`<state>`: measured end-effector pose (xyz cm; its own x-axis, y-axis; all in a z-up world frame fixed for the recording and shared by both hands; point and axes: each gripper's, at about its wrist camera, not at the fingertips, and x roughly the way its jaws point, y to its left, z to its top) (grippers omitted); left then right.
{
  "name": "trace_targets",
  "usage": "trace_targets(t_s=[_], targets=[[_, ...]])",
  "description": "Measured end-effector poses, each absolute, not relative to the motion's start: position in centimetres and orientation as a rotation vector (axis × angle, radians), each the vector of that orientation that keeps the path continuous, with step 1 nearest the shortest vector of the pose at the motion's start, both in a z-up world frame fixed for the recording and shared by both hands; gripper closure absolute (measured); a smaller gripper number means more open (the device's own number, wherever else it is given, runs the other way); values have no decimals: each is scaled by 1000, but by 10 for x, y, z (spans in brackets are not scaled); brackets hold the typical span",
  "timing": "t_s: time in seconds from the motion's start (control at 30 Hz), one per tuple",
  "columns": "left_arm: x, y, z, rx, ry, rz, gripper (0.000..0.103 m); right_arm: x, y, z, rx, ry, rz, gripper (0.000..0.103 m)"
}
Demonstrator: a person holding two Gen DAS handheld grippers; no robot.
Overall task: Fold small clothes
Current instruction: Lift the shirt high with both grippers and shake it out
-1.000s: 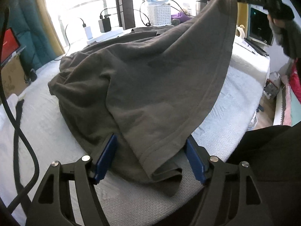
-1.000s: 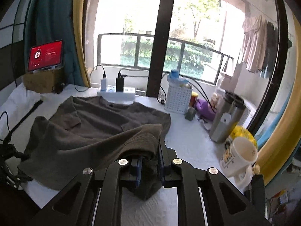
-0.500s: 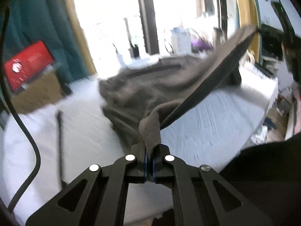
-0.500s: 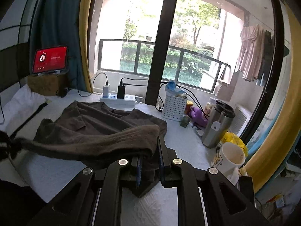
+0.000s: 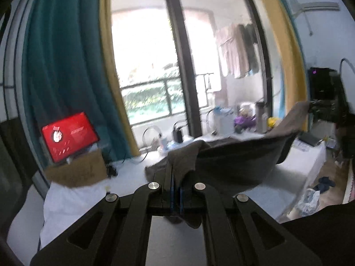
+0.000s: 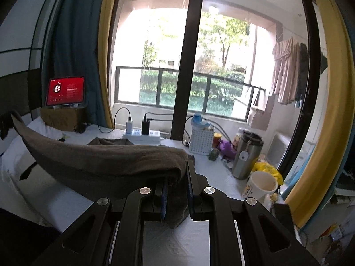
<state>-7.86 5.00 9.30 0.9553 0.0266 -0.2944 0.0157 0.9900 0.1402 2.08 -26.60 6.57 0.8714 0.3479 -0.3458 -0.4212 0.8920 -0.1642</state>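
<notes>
Left wrist view is showing the left claw clamping a corner of the grey shirt, where a second ago its jaws were standing wide. Right claw is still gripping another corner, the shirt now hanging stretched between them above the white-covered worktop.

Each wrist camera is looking forward along its own gripper, low and close over the white surface, facing the balcony window. Both views are sharing the red tablet, the window and the hanging dark shirt.
</notes>
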Motion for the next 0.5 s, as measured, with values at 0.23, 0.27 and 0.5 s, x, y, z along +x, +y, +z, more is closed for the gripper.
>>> trace_targets(t_s=[0.23, 0.27, 0.5], targets=[[-106, 29, 124, 182, 205, -64, 101, -9, -296, 86, -196, 230, 350, 89], [-110, 28, 128, 183, 191, -79, 101, -13, -301, 88, -190, 219, 342, 89], [-132, 16, 153, 214, 98, -158, 101, -39, -324, 103, -158, 154, 314, 89]])
